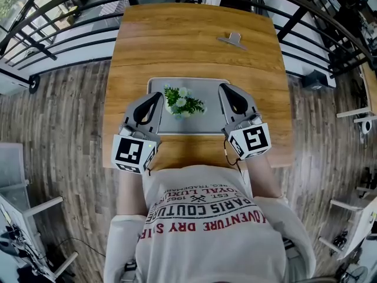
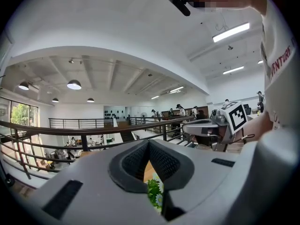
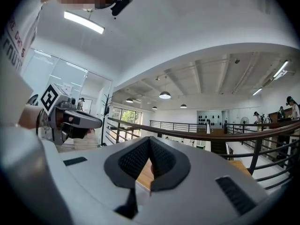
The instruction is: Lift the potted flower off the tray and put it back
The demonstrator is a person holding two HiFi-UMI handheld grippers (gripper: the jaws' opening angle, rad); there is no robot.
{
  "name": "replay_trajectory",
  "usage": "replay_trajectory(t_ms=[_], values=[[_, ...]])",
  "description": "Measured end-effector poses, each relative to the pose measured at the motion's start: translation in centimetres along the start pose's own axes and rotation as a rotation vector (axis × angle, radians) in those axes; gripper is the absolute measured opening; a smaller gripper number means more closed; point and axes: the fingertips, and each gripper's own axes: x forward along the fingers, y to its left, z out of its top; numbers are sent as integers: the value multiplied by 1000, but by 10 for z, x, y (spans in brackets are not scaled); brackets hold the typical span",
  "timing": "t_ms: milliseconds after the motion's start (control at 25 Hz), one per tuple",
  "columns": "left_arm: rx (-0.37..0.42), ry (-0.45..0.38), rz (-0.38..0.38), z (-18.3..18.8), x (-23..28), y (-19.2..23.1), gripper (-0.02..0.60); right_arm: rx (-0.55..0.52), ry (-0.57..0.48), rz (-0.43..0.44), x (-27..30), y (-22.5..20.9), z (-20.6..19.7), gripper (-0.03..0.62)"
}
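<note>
The potted flower (image 1: pixel 184 104) is standing on the tray (image 1: pixel 209 122). The left gripper (image 1: pixel 158 95) and right gripper (image 1: pixel 224 87) are flanking it, jaws pressed together and wisely clear of the petals.

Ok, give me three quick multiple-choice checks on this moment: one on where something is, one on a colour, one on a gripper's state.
1. Where is the potted flower?
A) on the tray
B) on the floor
C) on a chair

2. What colour is the tray?
A) red
B) grey
C) blue

3. How is the right gripper?
A) wide open
B) shut on the pot
C) shut, holding nothing

Answers:
1 A, it stands in the middle of the tray.
2 B, its bare surface is grey against the wooden table.
3 C, its jaw tips meet with nothing between them.
</note>
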Motion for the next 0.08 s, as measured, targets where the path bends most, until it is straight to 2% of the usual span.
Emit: replay_trajectory(t_ms=[80], values=[[-5, 1, -2, 0, 1, 0, 12, -5, 4, 2, 2, 1, -1, 26]])
